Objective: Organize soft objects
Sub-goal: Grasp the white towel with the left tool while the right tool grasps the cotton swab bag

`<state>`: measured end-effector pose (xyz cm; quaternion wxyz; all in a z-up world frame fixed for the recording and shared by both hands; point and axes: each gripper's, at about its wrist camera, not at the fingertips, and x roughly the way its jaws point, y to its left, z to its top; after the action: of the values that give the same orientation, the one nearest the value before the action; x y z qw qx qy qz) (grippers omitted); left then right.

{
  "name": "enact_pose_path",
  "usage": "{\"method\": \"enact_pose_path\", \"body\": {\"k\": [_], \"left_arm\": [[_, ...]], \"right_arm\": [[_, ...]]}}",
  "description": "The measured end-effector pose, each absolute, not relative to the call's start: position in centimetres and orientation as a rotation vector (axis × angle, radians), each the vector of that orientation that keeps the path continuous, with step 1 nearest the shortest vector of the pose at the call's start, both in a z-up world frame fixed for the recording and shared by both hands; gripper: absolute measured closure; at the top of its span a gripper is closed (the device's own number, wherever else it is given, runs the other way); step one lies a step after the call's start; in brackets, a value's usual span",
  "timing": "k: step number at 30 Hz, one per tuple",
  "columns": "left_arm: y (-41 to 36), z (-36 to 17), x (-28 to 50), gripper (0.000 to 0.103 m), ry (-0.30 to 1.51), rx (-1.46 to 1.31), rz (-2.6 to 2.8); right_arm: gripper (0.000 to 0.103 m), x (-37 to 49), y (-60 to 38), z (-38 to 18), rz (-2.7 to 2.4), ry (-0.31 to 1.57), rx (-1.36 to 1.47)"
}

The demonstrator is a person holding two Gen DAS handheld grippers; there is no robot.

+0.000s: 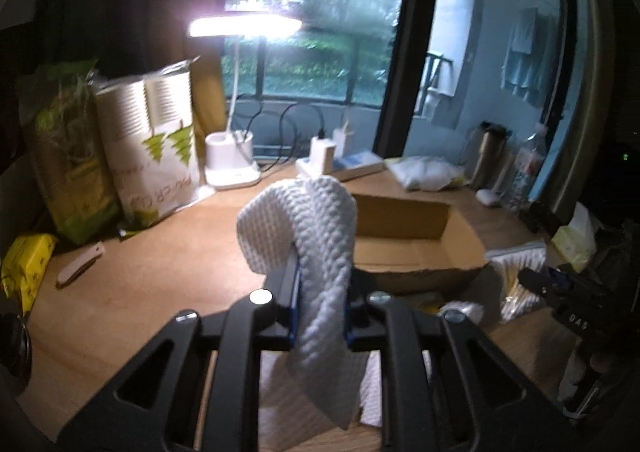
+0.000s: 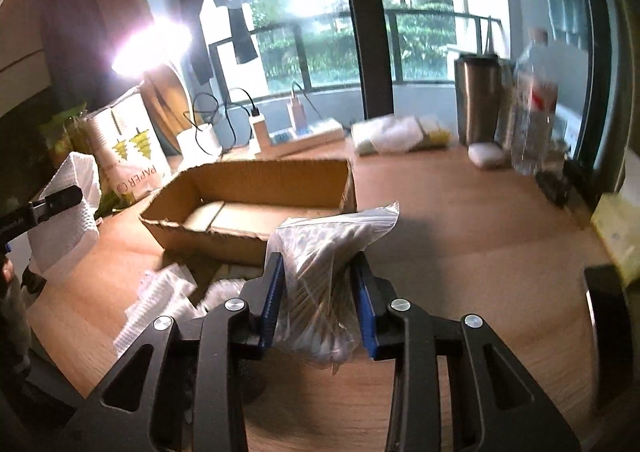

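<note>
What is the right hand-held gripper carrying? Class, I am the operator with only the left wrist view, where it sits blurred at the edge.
Observer: The right hand-held gripper is shut on a clear bag of cotton swabs.

Operator: Is the cardboard box already filled?

Observer: From the right wrist view, the floor of the cardboard box looks bare; only its bottom flaps show.

Operator: How does my white cloth look from that side?

Observer: The white cloth is pinched in the left hand-held gripper, left of the box and above the table.

Operator: Anything lying in front of the box?

Observer: Some clear plastic-wrapped packs lie on the table by its near wall; their contents are too blurred to name.
</note>
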<state>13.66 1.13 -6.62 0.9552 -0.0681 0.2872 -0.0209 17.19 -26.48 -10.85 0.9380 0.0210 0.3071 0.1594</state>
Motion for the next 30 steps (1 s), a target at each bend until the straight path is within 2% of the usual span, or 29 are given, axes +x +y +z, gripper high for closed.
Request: {"method": "enact_pose_path", "body": {"k": [17,30], "left_arm": [[0.7,-2.4,13.8,0.087,0.436,-0.136,-0.145],[-0.8,-1.2,17.9,0.087,0.418,-0.114,-0.174]], "right_arm": [[0.068,17.4,-24.5,-5.5,0.320,0.512,-0.042],[0.068,21.2,-22.3,-4.1,0.374,0.458,-0.043]]}}
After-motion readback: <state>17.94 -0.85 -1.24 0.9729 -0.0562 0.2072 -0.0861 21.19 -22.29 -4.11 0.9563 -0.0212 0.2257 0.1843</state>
